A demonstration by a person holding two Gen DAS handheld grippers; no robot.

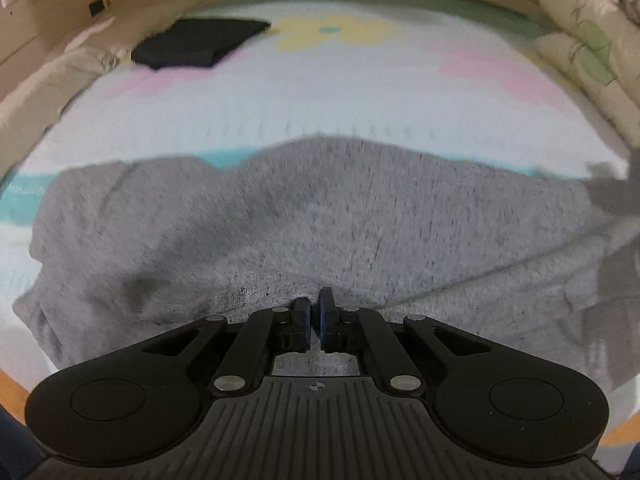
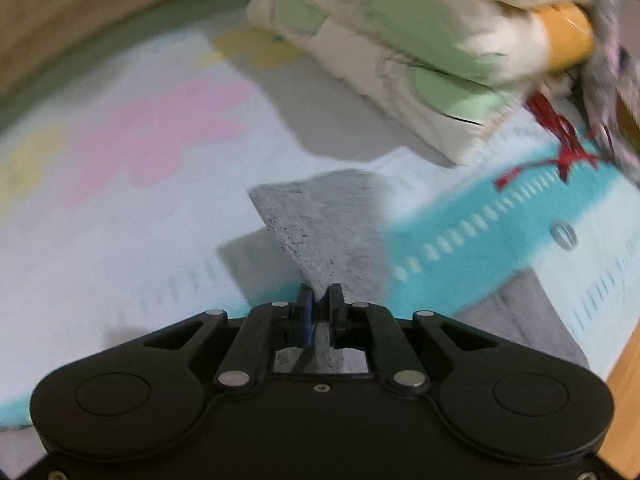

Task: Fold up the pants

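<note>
Grey pants (image 1: 320,216), heathered knit, lie spread across the bed just ahead of the left gripper (image 1: 315,320). Cloth runs out to both sides of its fingers (image 1: 301,322) and is bunched at the near edge. Left fingers closed to a thin slit, with grey fabric pinched at the tips.

Right gripper (image 2: 320,308): fingers (image 2: 306,312) closed on a corner of the same pants (image 2: 324,220). The fabric rises from the tips in a lifted, pointed flap and casts a shadow on the sheet below. More grey cloth lies low to the right of these fingers.

Under the pants, a pale bedsheet (image 1: 360,96) with pink and yellow flower shapes and a teal band (image 2: 460,220) carrying a row of small white dashes. No readable writing or brand on anything; both views are blurred.

Far ahead and left of the left fingers, a folded dark garment (image 1: 192,44). Ahead and right of the right fingers, a stack of cream bedding with green patches (image 2: 400,40), and a red tangle of thread-like print (image 2: 560,144) beside it. A wooden bed frame (image 1: 60,8) edges the mattress.
</note>
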